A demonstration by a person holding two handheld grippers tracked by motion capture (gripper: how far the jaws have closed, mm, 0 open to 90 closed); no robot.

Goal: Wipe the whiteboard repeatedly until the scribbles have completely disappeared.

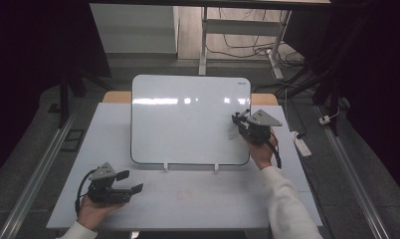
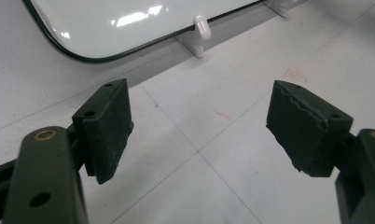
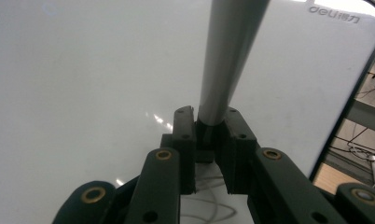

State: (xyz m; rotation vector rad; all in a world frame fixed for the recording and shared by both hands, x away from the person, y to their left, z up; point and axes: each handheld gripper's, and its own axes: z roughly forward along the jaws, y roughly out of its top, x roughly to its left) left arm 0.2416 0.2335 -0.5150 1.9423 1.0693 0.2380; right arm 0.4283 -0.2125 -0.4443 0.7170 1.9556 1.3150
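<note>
Closest to my right gripper's camera, the two black jaws are pinched tight around the butt of a grey marker (image 3: 230, 60), which runs up and away from them toward the whiteboard (image 3: 92, 70). So the right gripper (image 3: 206, 128) is fully clamped on that marker, held in front of the whiteboard's right portion, below its printed logo. In the high view the right gripper (image 1: 242, 122) sits at the whiteboard's (image 1: 188, 119) right edge, roughly mid-height, and I cannot make out the marker there.

My left gripper (image 1: 130, 182) rests low on the tabletop (image 1: 198, 199), in front of the whiteboard's lower left corner, jaws spread wide with nothing between them.

My worry is the grip: the jaws hold only the marker's end, so pressing its tip on the slick board could lever it sideways or let it slide back through the pads. I also judge that a hard push might rock the whiteboard on its two small white feet, since the left gripper is not steadying it.

From the left gripper view I get the near foot (image 2: 200, 29), the board's black-rimmed corner and faint red marks on the tabletop. From the right gripper view I get the clamped marker itself. Neither tells me whether the tip touches the board.
</note>
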